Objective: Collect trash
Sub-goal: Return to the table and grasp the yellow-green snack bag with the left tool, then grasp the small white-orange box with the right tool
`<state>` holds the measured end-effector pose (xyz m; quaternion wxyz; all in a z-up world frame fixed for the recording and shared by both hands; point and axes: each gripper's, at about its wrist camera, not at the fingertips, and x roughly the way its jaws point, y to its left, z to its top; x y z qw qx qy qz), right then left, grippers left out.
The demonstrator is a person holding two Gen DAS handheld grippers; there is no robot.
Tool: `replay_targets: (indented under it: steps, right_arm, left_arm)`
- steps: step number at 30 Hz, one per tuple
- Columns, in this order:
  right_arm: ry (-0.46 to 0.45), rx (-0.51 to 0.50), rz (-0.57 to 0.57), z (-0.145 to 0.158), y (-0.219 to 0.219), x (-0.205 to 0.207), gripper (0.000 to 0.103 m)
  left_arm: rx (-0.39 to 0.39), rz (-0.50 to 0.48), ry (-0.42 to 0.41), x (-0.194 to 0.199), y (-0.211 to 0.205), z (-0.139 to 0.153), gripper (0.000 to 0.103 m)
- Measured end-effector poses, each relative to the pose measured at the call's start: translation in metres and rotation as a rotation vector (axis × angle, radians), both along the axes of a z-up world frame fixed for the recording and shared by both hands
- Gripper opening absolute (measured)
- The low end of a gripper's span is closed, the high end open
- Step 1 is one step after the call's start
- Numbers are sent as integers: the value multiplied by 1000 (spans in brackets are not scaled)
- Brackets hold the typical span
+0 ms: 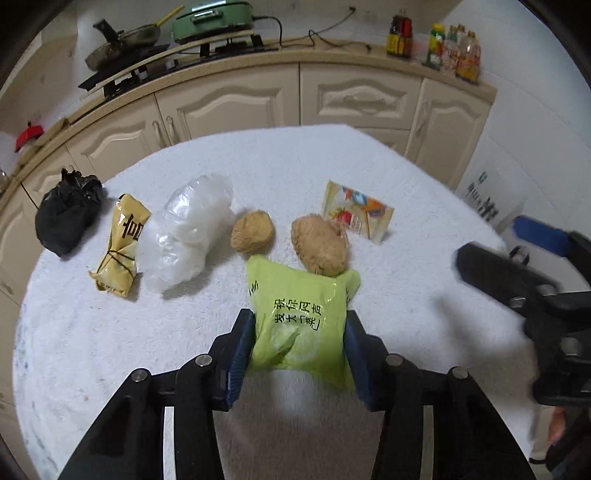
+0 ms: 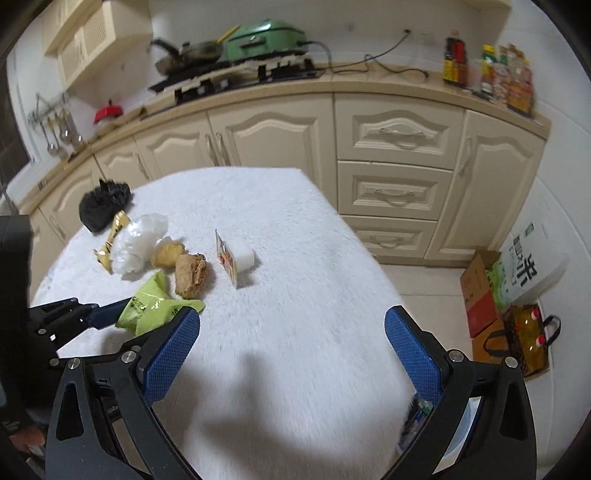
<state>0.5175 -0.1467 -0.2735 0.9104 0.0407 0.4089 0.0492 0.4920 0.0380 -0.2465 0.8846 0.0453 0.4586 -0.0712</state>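
So far only the green packet (image 1: 299, 325) is taken up, clamped in the left tongs (image 1: 300, 354). The right tongs (image 2: 291, 347) stand apart, holding nothing. Six pieces still lie on the worktop (image 1: 280, 170), by my judgement barely begun.

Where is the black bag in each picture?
Left wrist view: the black bag sits at the far left edge of the white table, left of the yellow packet.
Right wrist view: upper left, at the table's far corner.
Shared landmark: the green cooker on the counter.
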Motion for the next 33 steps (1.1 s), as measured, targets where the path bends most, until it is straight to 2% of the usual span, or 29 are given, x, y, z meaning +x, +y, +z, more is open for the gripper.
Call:
replay_targets:
  steps: [2,6,10,12,14,16,19,20,22,28,33]
  right_arm:
    - [17,-33,26,-5,8,14,102]
    - [45,-98,71,-14,23,40,101]
    - [55,-161,119,-22,38,61,90]
    - [70,-170,136,-26,43,69,82]
    - [72,-173,158,-28,47,74,67]
    - [73,-160,186,-29,50,75,56]
    - [75,-128,213,-29,52,72,30]
    - [71,-128,216,-28,52,69,27]
    - [66,-106,225,-25,51,61,23]
    - [31,-16,218,-12,31,21,23]
    - [-15,47,189,-1,4,-21,23]
  left_arm:
    - [2,22,-1,9,2,4,33]
    - [-1,122,-54,11,25,23,32]
    - [-17,175,-85,-6,36,34,32]
    - [-30,187,-88,-9,38,32,32]
    - [-29,196,-89,-13,37,29,32]
    - [-32,196,-80,-14,37,27,32]
    - [-32,191,-79,-3,32,26,32]
    - [-38,186,-79,-2,32,27,32]
    - [-52,173,-78,0,31,30,32]
    - [-45,155,-97,-12,15,37,32]
    - [-29,104,-120,-32,-19,49,32]
